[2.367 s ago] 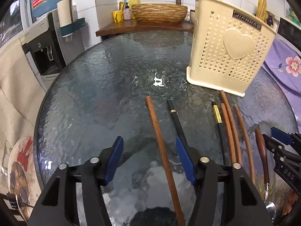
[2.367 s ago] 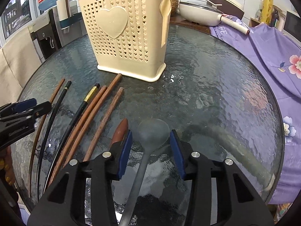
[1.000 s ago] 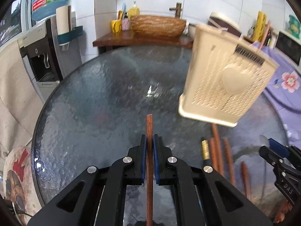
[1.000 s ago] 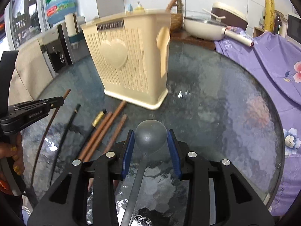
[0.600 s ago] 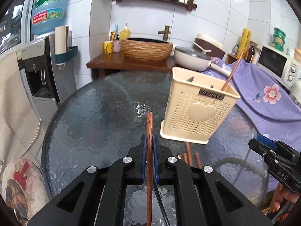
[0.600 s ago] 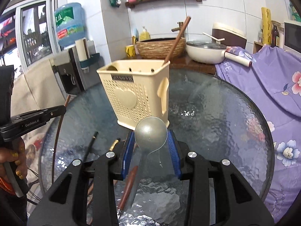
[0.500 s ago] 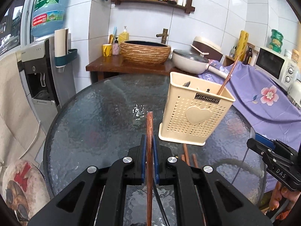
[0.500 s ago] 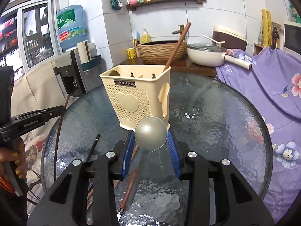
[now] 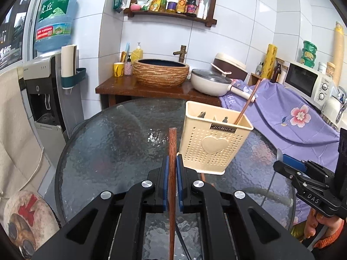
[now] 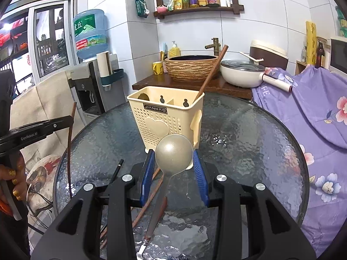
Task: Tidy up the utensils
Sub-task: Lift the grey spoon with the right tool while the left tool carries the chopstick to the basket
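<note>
My left gripper (image 9: 171, 169) is shut on a brown wooden chopstick (image 9: 172, 149) and holds it above the round glass table (image 9: 108, 151). My right gripper (image 10: 173, 169) is shut on the bowl of a grey metal spoon (image 10: 173, 153), held above the table (image 10: 249, 151). A cream perforated utensil holder (image 9: 212, 145) stands on the table ahead of both; it also shows in the right wrist view (image 10: 167, 117). One wooden chopstick (image 10: 211, 73) leans out of its right compartment. More chopsticks (image 10: 149, 197) lie on the glass below the right gripper.
A wooden counter (image 9: 138, 88) with a woven basin (image 9: 161, 73) and a white pan (image 9: 210, 82) stands behind the table. A water dispenser (image 9: 47, 91) is at the left. A purple flowered cloth (image 9: 292, 117) covers furniture at the right.
Both grippers closed on their utensils, the left on the chopstick and the right on the spoon, and lifted them off the table. Both have kept rising, so the holder looks smaller and farther.
</note>
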A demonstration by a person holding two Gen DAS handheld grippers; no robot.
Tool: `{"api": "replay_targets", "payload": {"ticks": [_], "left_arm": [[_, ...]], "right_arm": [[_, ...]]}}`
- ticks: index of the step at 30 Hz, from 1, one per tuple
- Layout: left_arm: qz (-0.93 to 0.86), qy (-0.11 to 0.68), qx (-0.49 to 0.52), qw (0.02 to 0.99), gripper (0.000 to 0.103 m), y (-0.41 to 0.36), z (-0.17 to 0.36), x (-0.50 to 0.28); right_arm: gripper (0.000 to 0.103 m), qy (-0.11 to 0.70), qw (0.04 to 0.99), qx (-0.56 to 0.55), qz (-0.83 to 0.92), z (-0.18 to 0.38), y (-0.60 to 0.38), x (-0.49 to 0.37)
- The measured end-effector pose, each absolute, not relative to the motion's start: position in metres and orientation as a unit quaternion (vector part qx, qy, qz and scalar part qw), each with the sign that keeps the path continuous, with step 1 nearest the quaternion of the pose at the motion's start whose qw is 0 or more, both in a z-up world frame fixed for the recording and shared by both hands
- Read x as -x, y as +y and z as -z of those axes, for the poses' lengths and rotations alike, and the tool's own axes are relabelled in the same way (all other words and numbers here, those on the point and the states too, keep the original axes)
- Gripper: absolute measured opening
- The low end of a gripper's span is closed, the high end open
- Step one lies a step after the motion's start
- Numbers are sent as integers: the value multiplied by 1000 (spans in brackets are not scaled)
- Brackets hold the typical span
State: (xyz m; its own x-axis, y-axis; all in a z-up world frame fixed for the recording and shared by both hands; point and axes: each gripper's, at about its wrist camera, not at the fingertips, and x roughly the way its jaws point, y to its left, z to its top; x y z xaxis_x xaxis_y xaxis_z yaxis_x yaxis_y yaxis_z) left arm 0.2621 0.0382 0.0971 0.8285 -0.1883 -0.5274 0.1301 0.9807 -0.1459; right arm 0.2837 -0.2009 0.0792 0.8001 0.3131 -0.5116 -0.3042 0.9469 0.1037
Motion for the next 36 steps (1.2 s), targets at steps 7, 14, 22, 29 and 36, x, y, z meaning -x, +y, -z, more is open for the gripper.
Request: {"api": "replay_targets", "payload": {"ticks": [7, 14, 22, 29, 36], "left_arm": [[90, 259, 41, 961, 7, 33, -115, -257], [94, 239, 27, 966, 7, 26, -134, -257], [109, 211, 17, 971, 7, 10, -174, -273], [131, 185, 31, 973, 7, -3, -236, -305], [116, 158, 60, 979, 7, -7, -278, -346]], "right_arm": [[37, 260, 950, -5, -172, -95, -199, -284], [37, 247, 952, 2, -178, -109, -199, -285], [37, 228, 955, 0, -191, -138, -196, -299], [37, 191, 964, -3, -187, -189, -193, -325], [37, 132, 981, 12, -140, -232, -186, -363]]}}
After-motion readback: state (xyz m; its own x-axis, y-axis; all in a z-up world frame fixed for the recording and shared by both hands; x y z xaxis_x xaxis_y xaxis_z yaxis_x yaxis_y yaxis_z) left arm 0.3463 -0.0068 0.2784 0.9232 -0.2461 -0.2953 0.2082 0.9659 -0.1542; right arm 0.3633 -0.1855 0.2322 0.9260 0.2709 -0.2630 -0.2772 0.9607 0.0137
